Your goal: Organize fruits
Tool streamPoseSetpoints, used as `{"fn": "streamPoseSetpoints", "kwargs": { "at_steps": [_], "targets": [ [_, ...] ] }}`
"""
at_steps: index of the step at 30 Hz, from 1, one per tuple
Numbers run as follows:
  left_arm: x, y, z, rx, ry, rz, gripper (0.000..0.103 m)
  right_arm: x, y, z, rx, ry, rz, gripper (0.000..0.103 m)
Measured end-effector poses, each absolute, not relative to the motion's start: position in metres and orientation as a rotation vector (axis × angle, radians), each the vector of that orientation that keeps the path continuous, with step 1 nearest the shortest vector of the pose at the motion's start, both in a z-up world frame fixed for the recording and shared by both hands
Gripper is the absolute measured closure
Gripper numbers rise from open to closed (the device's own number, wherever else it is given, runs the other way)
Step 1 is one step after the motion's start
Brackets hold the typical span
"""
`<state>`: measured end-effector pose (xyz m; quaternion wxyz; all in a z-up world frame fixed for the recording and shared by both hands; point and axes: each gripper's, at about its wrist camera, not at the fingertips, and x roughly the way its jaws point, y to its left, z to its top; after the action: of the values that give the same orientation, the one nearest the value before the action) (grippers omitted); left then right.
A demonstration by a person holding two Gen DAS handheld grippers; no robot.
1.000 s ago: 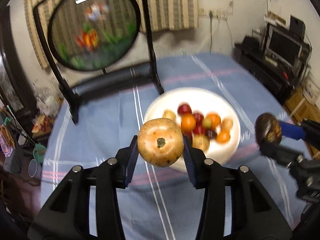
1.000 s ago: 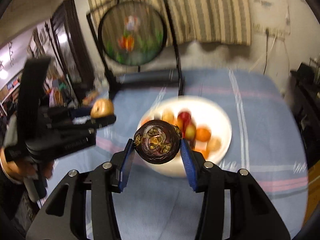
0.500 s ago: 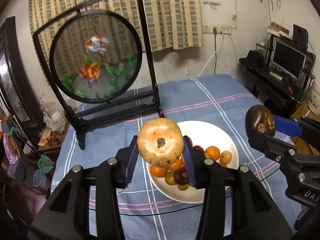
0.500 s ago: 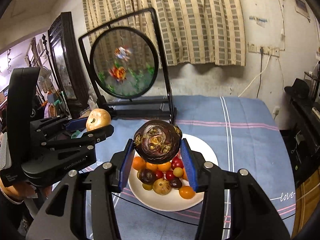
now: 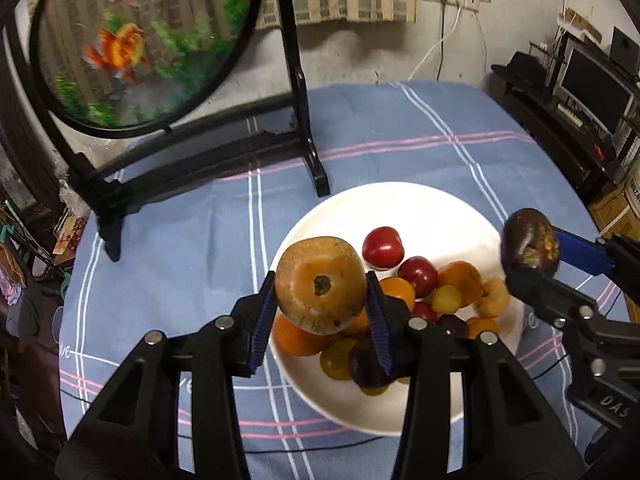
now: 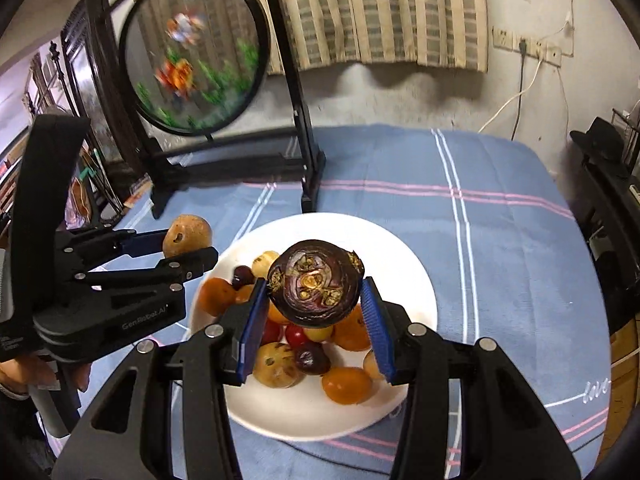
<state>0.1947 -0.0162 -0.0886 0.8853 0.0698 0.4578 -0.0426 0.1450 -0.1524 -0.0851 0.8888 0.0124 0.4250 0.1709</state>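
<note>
My left gripper (image 5: 321,286) is shut on a tan-orange round fruit (image 5: 320,282), held above the near-left part of a white plate (image 5: 432,208). The plate carries several small red, orange, yellow and dark fruits (image 5: 420,276). My right gripper (image 6: 314,296) is shut on a dark purple fruit (image 6: 316,290) with a mottled top, above the same plate (image 6: 400,256). In the left wrist view the right gripper (image 5: 532,256) with the purple fruit (image 5: 528,242) hangs at the plate's right rim. In the right wrist view the left gripper (image 6: 188,242) with the tan fruit (image 6: 187,236) is at the plate's left.
A black stand with a round fish-picture screen (image 5: 136,44) rises at the back left of the blue checked tablecloth (image 5: 400,128); its foot (image 5: 318,176) is close to the plate's far rim. A thin black cable (image 5: 280,446) runs under the plate's near edge. A hand (image 6: 40,376) holds the left gripper.
Both grippers moved forward and down toward the plate, each keeping its fruit. The plate and the stand look larger and nearer now.
</note>
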Motion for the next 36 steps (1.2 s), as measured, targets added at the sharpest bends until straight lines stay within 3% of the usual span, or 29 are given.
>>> {"fn": "streamPoseSetpoints", "kwargs": {
  "at_steps": [16, 17, 18, 20, 27, 30, 36],
  "targets": [
    [0.253, -0.031, -0.131, 0.132, 1.036, -0.108, 0.059, 0.189, -0.154, -0.137, 0.012, 0.960, 0.337, 0.053],
    [0.254, -0.031, -0.132, 0.135, 1.036, -0.102, 0.050, 0.191, -0.152, -0.139, -0.002, 0.966, 0.335, 0.046],
    [0.255, -0.030, -0.133, 0.138, 1.028, -0.087, 0.031, 0.191, -0.151, -0.139, -0.017, 0.958, 0.316, 0.029],
    [0.253, -0.027, -0.128, 0.142, 0.983, -0.032, 0.014, 0.188, -0.152, -0.136, -0.029, 0.927, 0.308, 0.023],
    [0.231, -0.027, -0.096, 0.219, 0.886, 0.003, 0.005, 0.167, -0.161, -0.110, 0.011, 0.882, 0.326, 0.021],
    [0.210, -0.027, -0.080, 0.254, 0.826, 0.016, 0.003, 0.144, -0.167, -0.094, 0.032, 0.847, 0.335, 0.012],
    [0.167, -0.029, -0.056, 0.251, 0.779, 0.010, 0.003, 0.091, -0.179, -0.077, 0.062, 0.837, 0.344, 0.011]
  ]
}}
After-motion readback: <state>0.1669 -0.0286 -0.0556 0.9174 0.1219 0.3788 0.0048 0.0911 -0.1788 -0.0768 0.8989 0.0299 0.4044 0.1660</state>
